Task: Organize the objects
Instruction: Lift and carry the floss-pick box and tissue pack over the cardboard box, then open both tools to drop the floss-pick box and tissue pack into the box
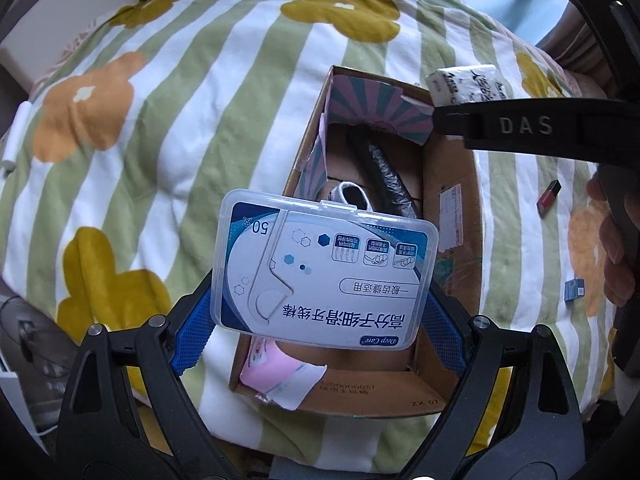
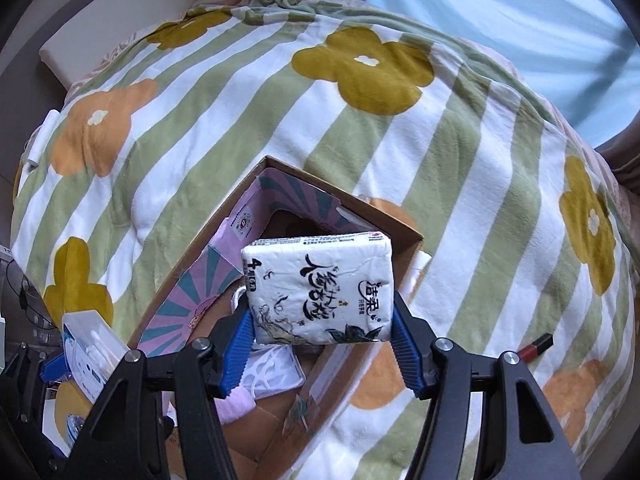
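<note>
- An open brown cardboard box (image 1: 448,216) with pink-and-teal striped inner flaps sits on a plush blanket (image 1: 192,128) striped green and white, printed with mustard and orange flowers.
- The left gripper (image 1: 320,316), black with blue ribbed pads, is clamped on a clear rectangular plastic floss-pick case (image 1: 326,268) with a blue-and-white label, held in the air above the near end of the box.
- The right gripper (image 2: 322,340), of the same build, is clamped on a white soft-wrapped tissue pack (image 2: 320,288) with black brush lettering, held above the box opening.
- Inside the box lie a black crinkled roll (image 1: 384,172), a small white-and-grey piece (image 1: 350,196) beside it, and a pink packet (image 1: 272,368) at the near end.
- To the right of the box, on the blanket, rest a small red-and-black stick-shaped item (image 1: 548,198) and a small blue block (image 1: 574,290), both well apart from the box.
- A person's fingers (image 1: 616,256) show at the right edge of the left wrist view.
</note>
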